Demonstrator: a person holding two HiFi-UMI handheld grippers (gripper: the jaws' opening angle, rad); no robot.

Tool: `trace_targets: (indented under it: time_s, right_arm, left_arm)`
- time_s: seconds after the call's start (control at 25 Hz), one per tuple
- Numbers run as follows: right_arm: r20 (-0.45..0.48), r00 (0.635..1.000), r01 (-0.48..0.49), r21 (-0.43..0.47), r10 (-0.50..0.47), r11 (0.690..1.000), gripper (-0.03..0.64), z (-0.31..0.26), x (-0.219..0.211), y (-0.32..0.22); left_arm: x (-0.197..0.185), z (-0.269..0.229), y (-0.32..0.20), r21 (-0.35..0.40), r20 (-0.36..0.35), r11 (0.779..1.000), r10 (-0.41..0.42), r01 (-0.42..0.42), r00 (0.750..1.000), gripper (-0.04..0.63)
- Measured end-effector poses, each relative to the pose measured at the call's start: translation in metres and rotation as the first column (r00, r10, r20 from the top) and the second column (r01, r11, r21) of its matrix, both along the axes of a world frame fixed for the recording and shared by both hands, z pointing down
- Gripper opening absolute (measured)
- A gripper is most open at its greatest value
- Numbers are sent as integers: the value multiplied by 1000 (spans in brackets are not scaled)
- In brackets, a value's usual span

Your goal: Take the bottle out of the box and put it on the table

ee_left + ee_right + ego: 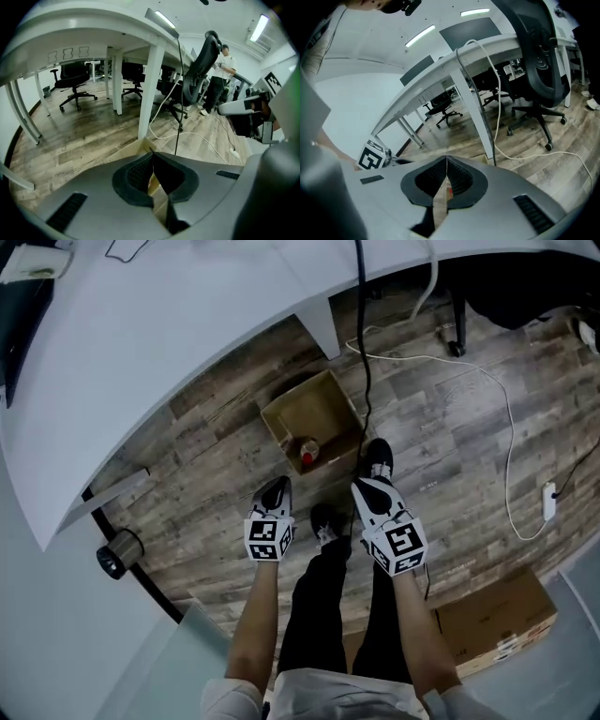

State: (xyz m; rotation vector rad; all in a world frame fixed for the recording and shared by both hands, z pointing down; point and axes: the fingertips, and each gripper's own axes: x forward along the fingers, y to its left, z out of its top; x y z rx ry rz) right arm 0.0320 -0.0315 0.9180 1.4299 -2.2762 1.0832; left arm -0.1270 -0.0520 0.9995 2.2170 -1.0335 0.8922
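L gripper [277, 487] & R gripper [364, 487] both closed, empty, near box [281, 414] w/ bottle [307, 452] inside

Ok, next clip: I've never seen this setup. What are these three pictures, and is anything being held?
No robot here: a person holds a two-jaw gripper in each hand. The head view comes from a camera on the person's head, looking steeply down past their legs. It shows the left gripper and right gripper near an open cardboard box on the wooden floor, with a red-capped bottle inside; the white table is upper left. The other two views come from cameras riding on each gripper, looking along its jaws. Both pairs of jaws are closed and hold nothing.
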Motion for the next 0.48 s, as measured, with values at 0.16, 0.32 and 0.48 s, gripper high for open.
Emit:
trace_targets:
  time_s: [0.16, 0.32, 0.48]
  right_arm:
    - [7, 1000, 1, -12, -1, 1000, 40, 42, -1, 8]
    - [4, 1000, 22, -10, -22, 1000, 40, 71, 2, 11]
    - [-20, 998, 60, 1, -60, 998, 40, 96, 5, 11]
  left_arm:
    - [8, 74, 8, -63, 49, 995, 82, -78, 995, 17]
    - [11, 132, 19, -131, 90, 984, 134, -121, 987, 57]
    - [16, 173, 22, -152, 123, 975, 180, -161, 976, 118]
